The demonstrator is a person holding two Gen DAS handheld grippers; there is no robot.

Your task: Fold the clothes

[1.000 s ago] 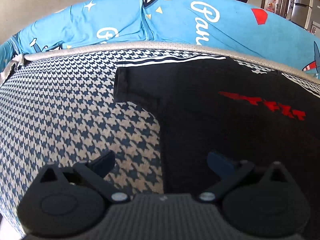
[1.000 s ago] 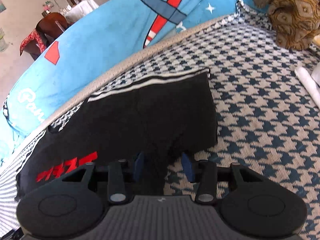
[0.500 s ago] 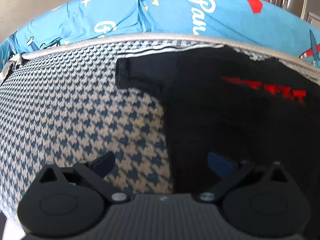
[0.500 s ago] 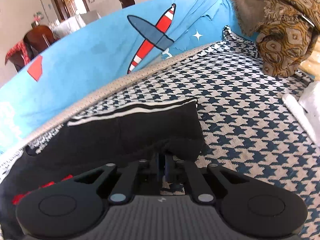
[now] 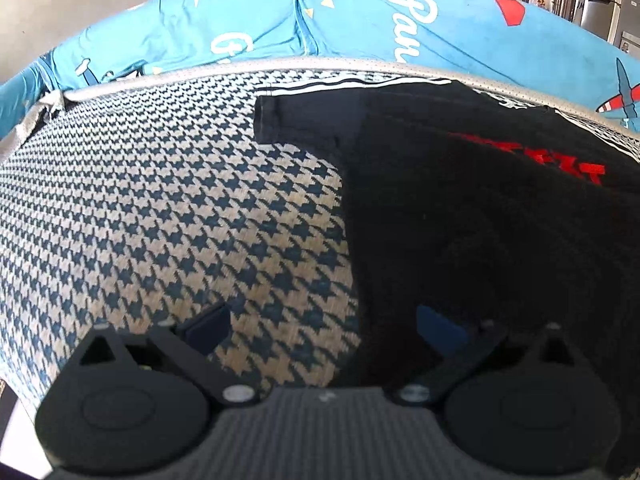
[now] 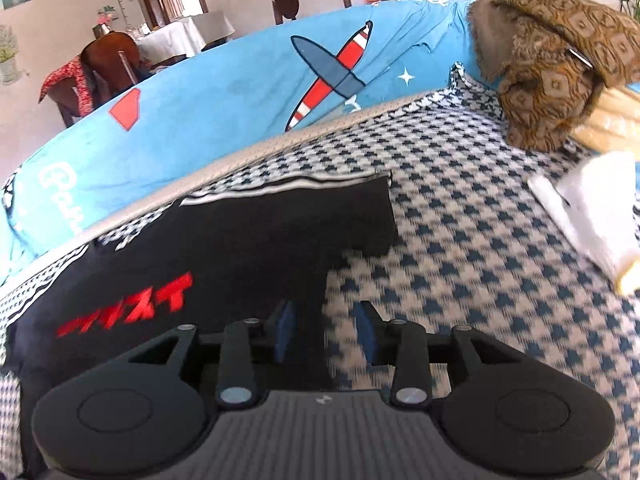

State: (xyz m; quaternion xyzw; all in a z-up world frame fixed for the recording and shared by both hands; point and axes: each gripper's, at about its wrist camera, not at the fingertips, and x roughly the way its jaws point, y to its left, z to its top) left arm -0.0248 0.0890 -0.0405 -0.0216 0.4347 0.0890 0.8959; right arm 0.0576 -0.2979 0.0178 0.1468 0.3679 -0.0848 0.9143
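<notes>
A black T-shirt [image 5: 460, 208] with red lettering lies flat on the houndstooth sofa seat [image 5: 160, 208], its sleeves toward the far blue cover [image 6: 224, 92]. Left gripper [image 5: 322, 326] and right gripper [image 6: 325, 328] hover with jaws apart, each straddling a near shirt edge; a brown cushion [image 6: 560, 64] sits far right
</notes>
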